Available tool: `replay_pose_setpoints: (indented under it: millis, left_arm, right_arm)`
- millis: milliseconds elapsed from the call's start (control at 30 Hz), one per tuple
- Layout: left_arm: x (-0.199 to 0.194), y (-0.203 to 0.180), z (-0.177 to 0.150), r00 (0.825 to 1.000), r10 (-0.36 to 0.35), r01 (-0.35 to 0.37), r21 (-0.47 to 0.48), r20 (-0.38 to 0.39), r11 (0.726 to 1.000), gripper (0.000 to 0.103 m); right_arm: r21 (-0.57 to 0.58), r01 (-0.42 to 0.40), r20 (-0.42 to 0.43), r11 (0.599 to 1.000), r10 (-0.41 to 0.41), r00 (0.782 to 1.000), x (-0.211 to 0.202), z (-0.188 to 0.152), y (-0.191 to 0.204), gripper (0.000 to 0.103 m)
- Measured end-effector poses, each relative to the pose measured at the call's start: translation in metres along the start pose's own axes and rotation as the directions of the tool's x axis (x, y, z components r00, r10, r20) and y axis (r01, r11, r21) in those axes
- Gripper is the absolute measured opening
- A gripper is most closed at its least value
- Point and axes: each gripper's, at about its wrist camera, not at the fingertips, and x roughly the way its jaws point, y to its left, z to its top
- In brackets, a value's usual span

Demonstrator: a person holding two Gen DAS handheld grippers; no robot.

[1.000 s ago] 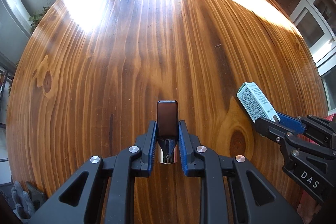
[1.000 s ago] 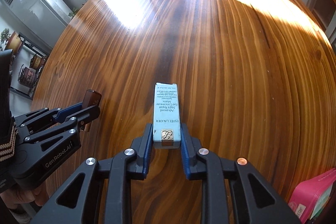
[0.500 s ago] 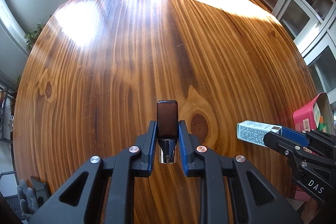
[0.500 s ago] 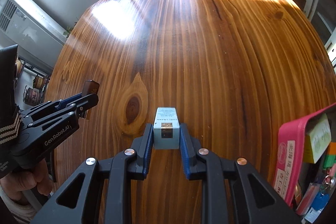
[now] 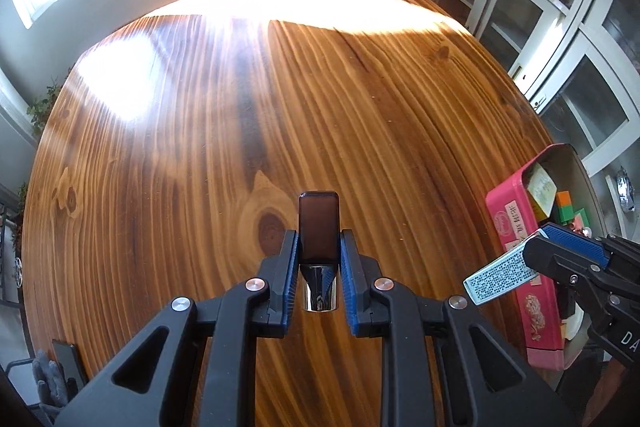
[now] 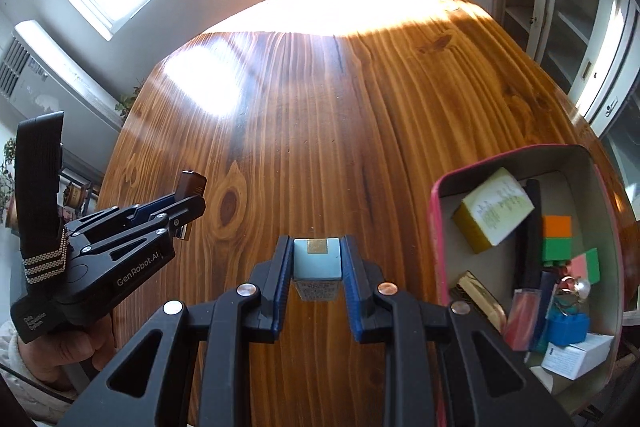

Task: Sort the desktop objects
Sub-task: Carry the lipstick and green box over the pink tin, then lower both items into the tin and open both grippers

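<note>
A: Left gripper?
B: Pinching a dark brown tube with a chrome end, held clear of the tabletop, above the knot near the near edge.

A: Right gripper?
B: Clamped on a pale blue carton, end-on toward the camera, also off the wood, just left of the pink tin.

A: Tin's place?
B: Toward the right edge of the tabletop, lid off, mouth up.

A: Inside already?
B: A yellow note block, orange and green bricks, a blue brick, a gold stick, a white box, a dark pen-like thing, some smaller bits too jumbled to name.

A: Anything loose on the wood?
B: None visible in either view; bare grain and sun glare out to the far edge.

A: So, progress?
B: Probably near the end. Most of the sorting looks done, judging by the filled tin. Left to do: drop the carton in, then the tube.

A: Room enough?
B: Likely, in the bare far-left corner of the tin.
</note>
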Motion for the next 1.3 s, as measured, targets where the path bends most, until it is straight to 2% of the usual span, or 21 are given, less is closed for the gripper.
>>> replay_pose_setpoints:
  millis: [267, 700, 967, 1300]
  left_arm:
    - [-0.019, -0.055, 0.002, 0.998, -0.059, 0.057, 0.075, 0.033, 0.996, 0.022]
    - [-0.032, -0.154, 0.006, 0.98, -0.195, 0.184, 0.216, 0.028, 0.959, 0.022]
    - [-0.021, -0.195, 0.005, 0.97, -0.243, 0.241, 0.251, -0.022, 0.938, 0.022]
    - [0.001, -0.214, 0.003, 0.968, -0.24, 0.251, 0.243, -0.076, 0.937, 0.022]
  right_arm:
    - [0.051, 0.041, 0.046, 0.998, -0.043, 0.998, -0.049, -0.018, -0.042, 0.027]
    - [0.141, 0.092, 0.018, 0.986, -0.095, 0.995, -0.083, -0.052, -0.114, 0.027]
    - [0.141, 0.079, -0.024, 0.987, -0.076, 0.997, -0.078, -0.056, -0.135, 0.027]
    - [0.142, 0.091, -0.058, 0.986, -0.083, 0.995, -0.063, -0.055, -0.154, 0.027]
